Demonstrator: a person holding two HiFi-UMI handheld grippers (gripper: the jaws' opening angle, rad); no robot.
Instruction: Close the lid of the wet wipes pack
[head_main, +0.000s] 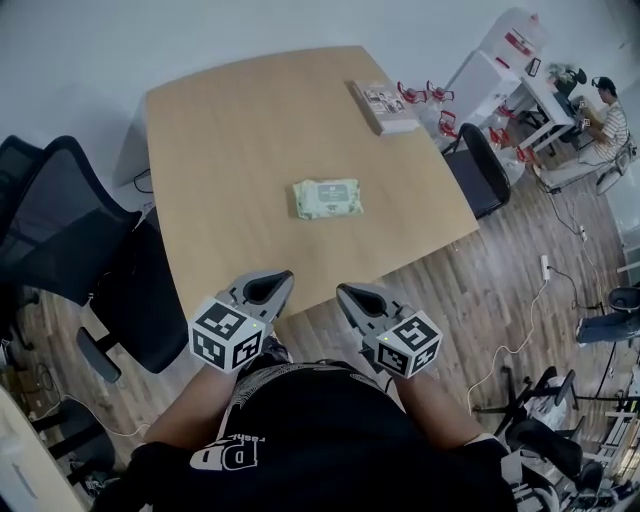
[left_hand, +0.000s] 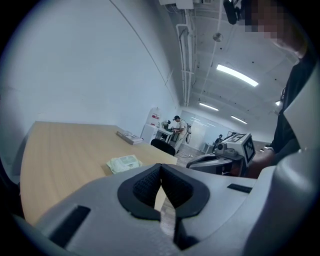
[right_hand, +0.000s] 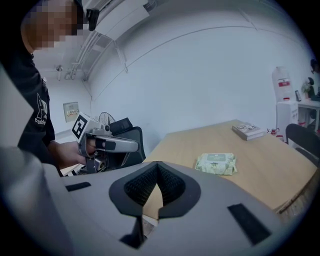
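We see the wooden counter (head_main: 230, 130) filling the middle of the head view, with a black office chair (head_main: 70, 220) at its left side. Near its near edge, over the floor (head_main: 500, 290), both grippers are held side by side, close to the body in the black shirt (head_main: 320, 430).

The left gripper (head_main: 270, 284) has its jaws brought together at the tips, with nothing between the ribbed pads (left_hand: 143, 187). In its own view only counter and floor show through the small gap behind the tips. The right gripper (head_main: 354, 294) is the same, jaws together and empty. Neither touches the counter.

A book (head_main: 384, 106) lies near the counter's far right corner. The wet wipes pack (head_main: 327, 198) lies flat a little right of the counter's middle, well apart from both grippers, between them and the book. Its lid (head_main: 327, 190) looks flat on top, though it is too small for us to be sure.
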